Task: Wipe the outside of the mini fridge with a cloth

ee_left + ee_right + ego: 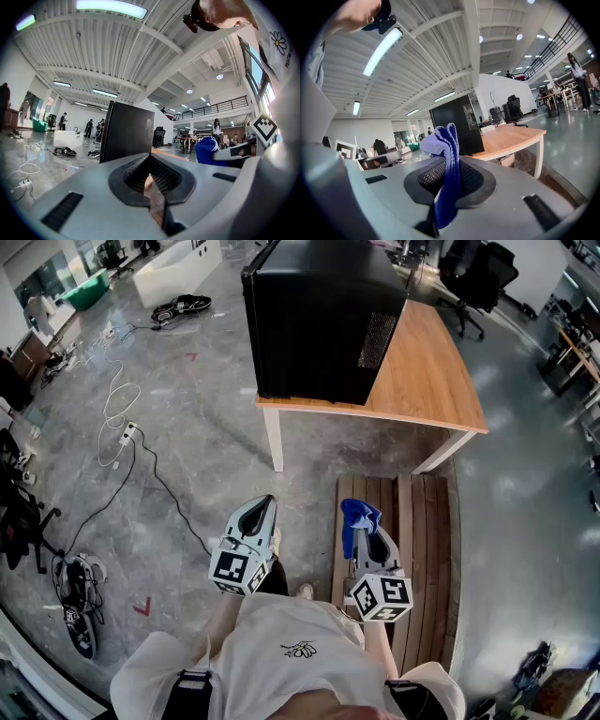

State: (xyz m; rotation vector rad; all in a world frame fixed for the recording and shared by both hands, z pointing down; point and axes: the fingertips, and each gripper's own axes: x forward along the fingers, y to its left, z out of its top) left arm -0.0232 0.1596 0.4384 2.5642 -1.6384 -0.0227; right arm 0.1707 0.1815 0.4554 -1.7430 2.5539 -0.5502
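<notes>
1. My right gripper (pixel 449 165) is clenched on the cloth (pixel 444 140). The blue fabric is pinched between the ribbed pads (pixel 426 178), and a folded crest stands up past the tips toward 12 o'clock. In the head view, the cloth (pixel 358 517) bunches at the nose of the right gripper (pixel 369 534).

2. My left gripper (pixel 150 157) is closed. Its pads (pixel 138 173) converge to a point at the tips and nothing is held between them. In the head view, the left gripper (pixel 262 509) sits just beside the right one, at its 9 o'clock. The two do not touch.

3. The fridge (pixel 319 315) is a black box at 12 o'clock, well apart from both grippers. It stands upright on the left end of the table (pixel 427 381). A vent grille faces the bare tabletop at its 3 o'clock. The fridge (pixel 126 136) shows beyond the left tips, and the fridge (pixel 457 124) shows just past the cloth crest in the right gripper view.

4. A slatted wooden bench (pixel 417 531) lies below the right gripper, between me and the table.

5. A white cable (pixel 117 409) loops across the grey floor at 10 o'clock and ends in a power strip (pixel 127 434).
</notes>
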